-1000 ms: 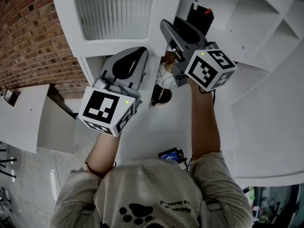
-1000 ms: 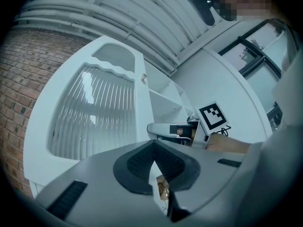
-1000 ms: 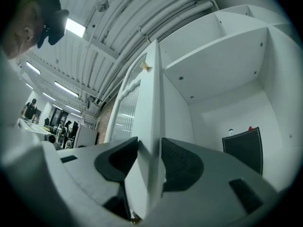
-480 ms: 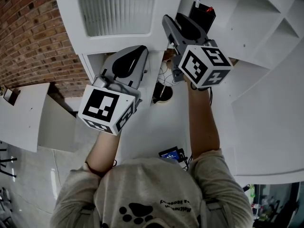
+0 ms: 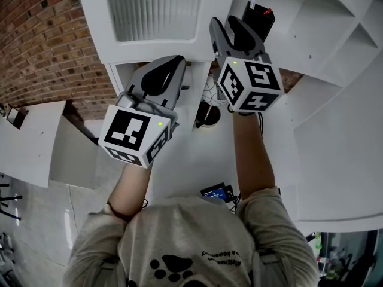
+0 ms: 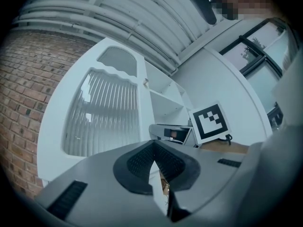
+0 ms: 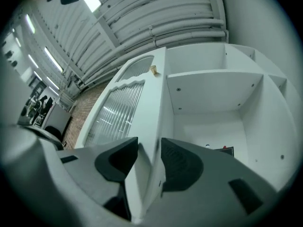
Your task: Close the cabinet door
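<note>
The white cabinet door [image 5: 155, 17] with a ribbed glass panel stands open at the top of the head view. My right gripper [image 5: 222, 27] is shut on the door's free edge, one jaw on each face. The right gripper view shows the door [image 7: 124, 109] running between the right gripper's [image 7: 149, 156] jaws, with the cabinet's open compartment [image 7: 213, 108] to its right. My left gripper [image 5: 172, 64] hangs below the door, shut with nothing in it. In the left gripper view the left gripper's [image 6: 152, 161] jaw tips meet in front of the door [image 6: 104, 112].
A black box [image 5: 258, 15] sits inside the cabinet, also in the right gripper view as the black box [image 7: 226, 151]. Cables and a round object [image 5: 206, 115] lie below the grippers. A brick wall [image 5: 42, 40] is at left, white shelves [image 5: 335, 34] at right.
The right gripper has moved up and slightly left with the door edge in its jaws, and its marker cube has turned. The left gripper has hardly moved.
</note>
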Tool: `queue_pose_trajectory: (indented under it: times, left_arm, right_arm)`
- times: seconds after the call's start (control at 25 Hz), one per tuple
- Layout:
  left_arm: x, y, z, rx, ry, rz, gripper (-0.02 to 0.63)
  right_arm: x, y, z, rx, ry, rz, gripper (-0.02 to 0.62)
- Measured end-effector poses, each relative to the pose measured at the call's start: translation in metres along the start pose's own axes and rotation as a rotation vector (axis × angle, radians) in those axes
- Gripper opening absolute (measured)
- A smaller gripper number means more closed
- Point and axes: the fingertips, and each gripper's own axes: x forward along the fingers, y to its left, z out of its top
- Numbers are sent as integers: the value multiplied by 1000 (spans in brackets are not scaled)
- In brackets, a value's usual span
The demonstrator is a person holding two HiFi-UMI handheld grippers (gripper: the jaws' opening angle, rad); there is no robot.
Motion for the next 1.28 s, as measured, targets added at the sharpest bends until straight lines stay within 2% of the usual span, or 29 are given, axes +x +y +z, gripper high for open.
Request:
queue_pose_trajectory:
  times: [0.12, 0.32, 0.68, 1.28]
  left_arm:
    - [-3, -2, 1, 0, 1, 2, 8]
    - [-8, -3, 2, 0, 3, 6, 8]
    - [-20, -9, 8, 2, -7, 23, 8]
    - [-56, -10, 9, 26, -1, 112, 8]
  right_arm:
    - [-6, 2, 1, -69, -5, -48, 164]
    - [-18, 7, 4, -64, -35, -71, 152]
    - [-48, 31, 19, -60, -80, -60, 47]
    - [-106, 91, 7, -16, -39, -6, 28]
